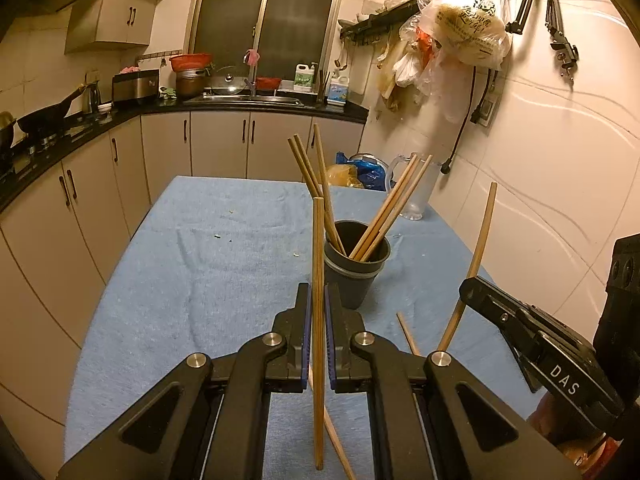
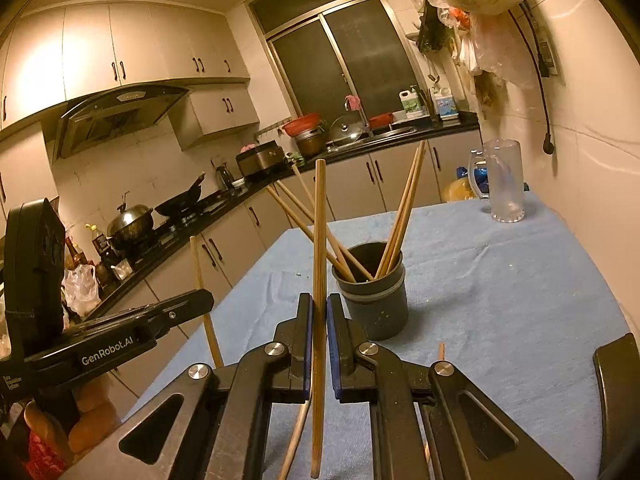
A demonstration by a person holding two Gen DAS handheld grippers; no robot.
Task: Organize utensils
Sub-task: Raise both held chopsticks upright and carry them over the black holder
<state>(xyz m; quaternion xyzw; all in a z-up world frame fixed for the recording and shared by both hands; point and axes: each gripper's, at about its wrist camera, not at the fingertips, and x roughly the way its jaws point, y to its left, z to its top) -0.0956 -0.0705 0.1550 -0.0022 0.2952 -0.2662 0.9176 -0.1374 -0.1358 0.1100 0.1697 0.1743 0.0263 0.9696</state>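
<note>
A dark cup stands on the blue cloth and holds several wooden chopsticks. My left gripper hovers just in front of it, shut on one upright chopstick. My right gripper is likewise shut on an upright chopstick, near the cup's left side. In the left wrist view the right gripper comes in from the right with its chopstick. In the right wrist view the left gripper shows at the left. Loose chopsticks lie on the cloth.
The blue cloth covers a table set against a tiled wall on the right. A clear glass mug stands at the far right corner. Plastic bags hang from wall hooks. Kitchen counters run along the left and back.
</note>
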